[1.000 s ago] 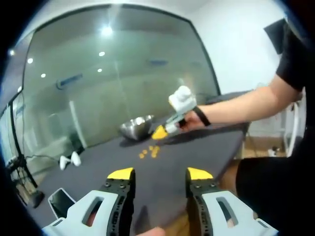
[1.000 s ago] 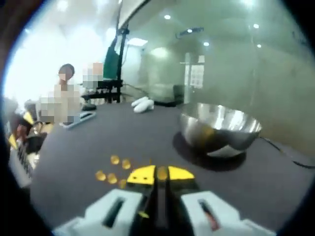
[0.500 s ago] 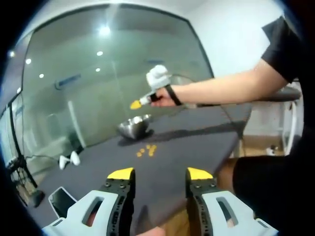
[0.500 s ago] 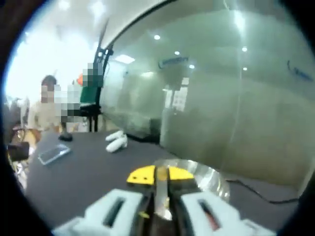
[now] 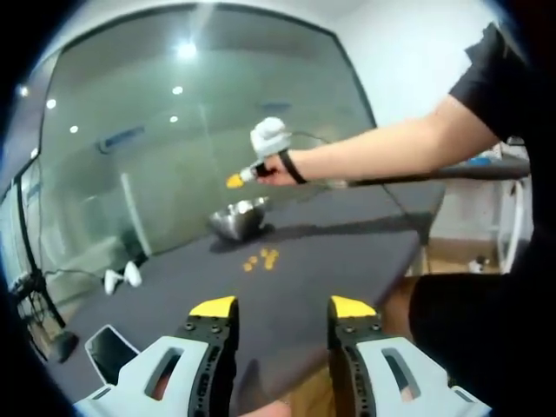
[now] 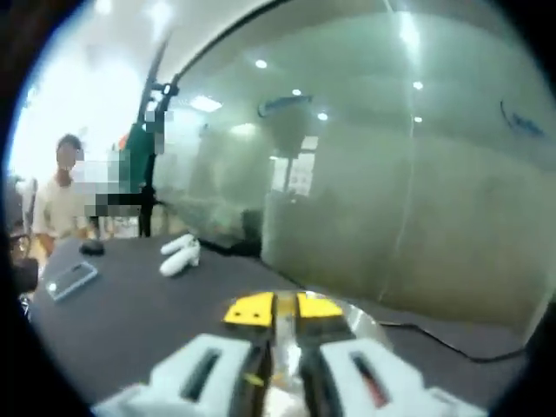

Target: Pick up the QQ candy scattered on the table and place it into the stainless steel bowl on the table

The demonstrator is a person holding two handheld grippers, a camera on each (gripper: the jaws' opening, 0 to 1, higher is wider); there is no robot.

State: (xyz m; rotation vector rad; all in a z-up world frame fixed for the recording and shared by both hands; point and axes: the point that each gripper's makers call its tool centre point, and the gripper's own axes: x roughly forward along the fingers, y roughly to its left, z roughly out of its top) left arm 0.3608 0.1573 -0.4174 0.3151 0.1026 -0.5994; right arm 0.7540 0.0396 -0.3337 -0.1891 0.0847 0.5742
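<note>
Several orange QQ candies (image 5: 261, 259) lie in a small cluster on the dark grey table (image 5: 347, 252). Just beyond them stands the stainless steel bowl (image 5: 239, 217). A hand holds my right gripper (image 5: 236, 181) in the air above that bowl. In the right gripper view the right gripper (image 6: 284, 308) has its yellow tips nearly together, with the same narrow gap as when it pinched a candy; the candy itself is hard to make out. The bowl's rim (image 6: 369, 323) shows right behind those tips. Near the table's front edge, my left gripper (image 5: 282, 308) is open with nothing in it.
White controllers (image 5: 122, 278) (image 6: 178, 256) and a phone (image 5: 109, 347) (image 6: 71, 280) lie on the far side of the table. A glass wall (image 6: 391, 191) stands behind the bowl. A cable (image 6: 452, 343) runs past the bowl. A person (image 6: 59, 204) stands at the left.
The right gripper has risen from the candy cluster with a candy pinched and moved over the bowl. The left gripper has stayed still and open.
</note>
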